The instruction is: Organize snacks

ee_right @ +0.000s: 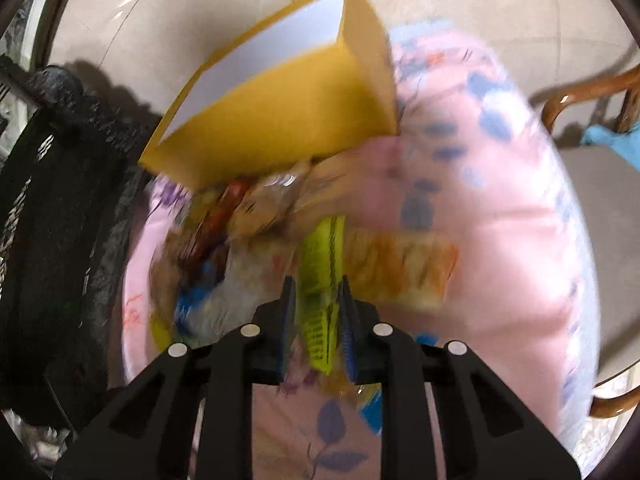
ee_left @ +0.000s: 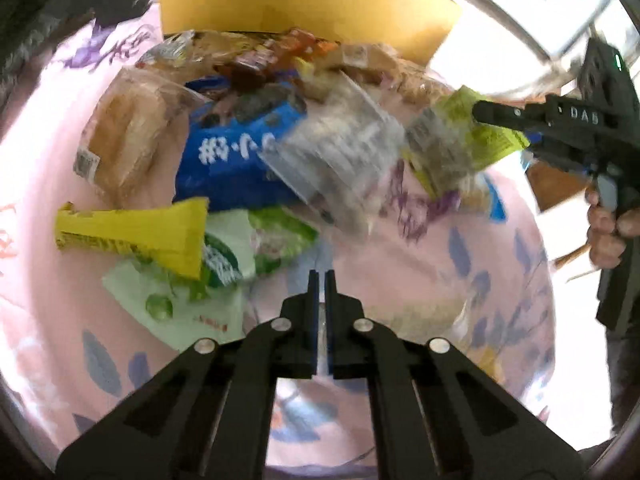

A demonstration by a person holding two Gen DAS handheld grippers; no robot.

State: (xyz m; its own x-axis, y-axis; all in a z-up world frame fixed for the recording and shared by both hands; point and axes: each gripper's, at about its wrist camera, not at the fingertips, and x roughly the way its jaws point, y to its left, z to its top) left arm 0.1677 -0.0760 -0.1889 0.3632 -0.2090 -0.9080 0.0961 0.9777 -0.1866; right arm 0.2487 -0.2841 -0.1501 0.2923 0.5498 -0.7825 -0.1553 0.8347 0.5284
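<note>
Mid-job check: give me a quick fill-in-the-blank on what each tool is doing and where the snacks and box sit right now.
1. The right tool is shut on a lime-green ____.
2. The left tool is shut and holds ____.
3. The open box behind the snack pile is ____ in colour.
4. The snacks lie on a ____ floral cloth.

Missing words: snack packet; nothing; yellow; pink
</note>
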